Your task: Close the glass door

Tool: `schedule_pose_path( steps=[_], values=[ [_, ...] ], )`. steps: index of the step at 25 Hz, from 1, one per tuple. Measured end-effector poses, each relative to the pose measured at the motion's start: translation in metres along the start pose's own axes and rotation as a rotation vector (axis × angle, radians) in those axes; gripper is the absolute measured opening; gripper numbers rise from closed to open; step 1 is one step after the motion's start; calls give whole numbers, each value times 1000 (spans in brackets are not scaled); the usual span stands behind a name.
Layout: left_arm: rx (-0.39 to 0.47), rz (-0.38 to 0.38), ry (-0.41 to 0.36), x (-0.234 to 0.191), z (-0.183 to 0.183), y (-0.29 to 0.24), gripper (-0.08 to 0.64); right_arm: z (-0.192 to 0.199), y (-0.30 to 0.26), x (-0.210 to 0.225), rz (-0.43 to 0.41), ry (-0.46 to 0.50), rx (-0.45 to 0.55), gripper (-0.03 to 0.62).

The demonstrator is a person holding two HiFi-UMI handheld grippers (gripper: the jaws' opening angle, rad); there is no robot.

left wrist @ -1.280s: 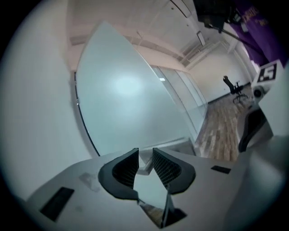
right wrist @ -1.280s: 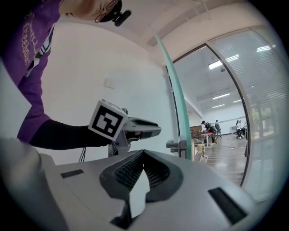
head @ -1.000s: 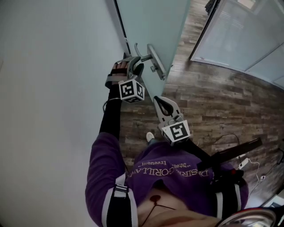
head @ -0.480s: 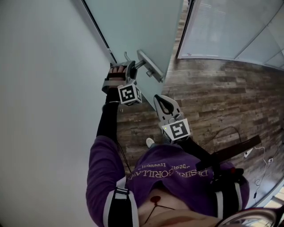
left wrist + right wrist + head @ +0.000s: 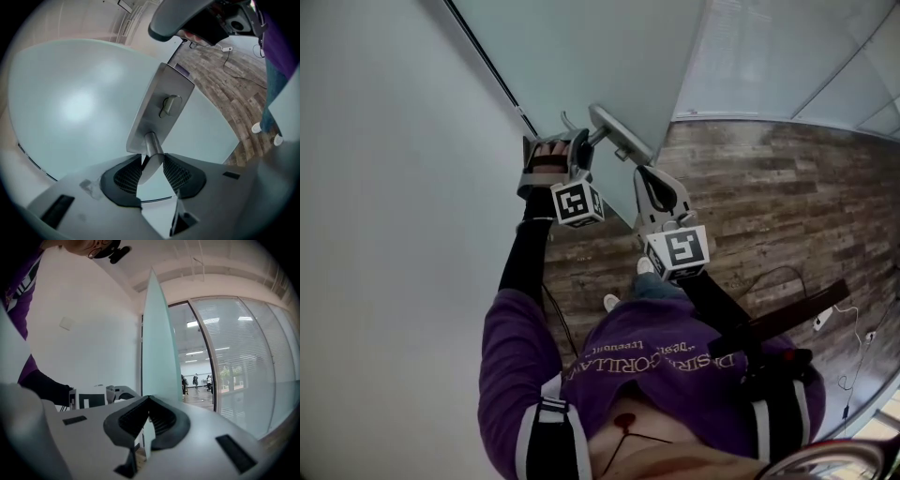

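Pale frosted blue-green glass door [image 5: 609,66], silver handle [image 5: 617,130], brown wood-grain floor [image 5: 769,197], purple shirt [image 5: 656,375], black-and-white marker cube [image 5: 577,203]

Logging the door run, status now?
Left gripper shut on handle. Right gripper shut, empty, at glass door edge. Door not closed. No obstruction seen.

glass door [image 5: 609,56] | frosted, pale green, upright | partly open | silver lever handle [image 5: 619,134] near its free edge

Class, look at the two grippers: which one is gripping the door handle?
The left gripper: its fingers are closed on the metal handle. The right gripper is at the edge of the glass door, off the handle.
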State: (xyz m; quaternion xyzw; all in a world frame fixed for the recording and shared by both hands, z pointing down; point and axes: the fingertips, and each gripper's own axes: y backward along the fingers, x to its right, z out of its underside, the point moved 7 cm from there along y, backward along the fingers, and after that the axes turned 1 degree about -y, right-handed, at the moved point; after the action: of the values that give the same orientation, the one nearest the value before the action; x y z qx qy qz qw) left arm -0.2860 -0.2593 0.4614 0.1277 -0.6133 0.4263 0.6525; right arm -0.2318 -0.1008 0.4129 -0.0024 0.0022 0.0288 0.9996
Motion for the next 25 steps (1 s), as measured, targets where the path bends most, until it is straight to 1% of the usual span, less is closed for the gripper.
schedule_pose_path(
  steps=[3, 5, 7, 10, 16, 19, 25],
  values=[
    [15, -4, -6, 12, 2, -10, 135, 11, -11, 7, 9, 10, 14, -3],
    [22, -7, -3, 13, 0, -13, 133, 9, -15, 11, 8, 15, 20, -3],
    [25, -8, 1, 2, -15, -20, 133, -2, -18, 27, 2, 12, 28, -3],
    [33, -11, 3, -18, -40, -47, 133, -17, -29, 61, -4, 1, 29, -3],
    [41, -11, 11, -26, -60, -83, 133, -17, -44, 100, -2, 17, 28, -3],
    [44, -9, 13, -30, -71, -96, 133, -16, -47, 119, 20, 18, 21, -3],
    [52, 21, 4, -39, -81, -126, 133, -13, -62, 148, 102, 1, 16, -3]
  ],
)
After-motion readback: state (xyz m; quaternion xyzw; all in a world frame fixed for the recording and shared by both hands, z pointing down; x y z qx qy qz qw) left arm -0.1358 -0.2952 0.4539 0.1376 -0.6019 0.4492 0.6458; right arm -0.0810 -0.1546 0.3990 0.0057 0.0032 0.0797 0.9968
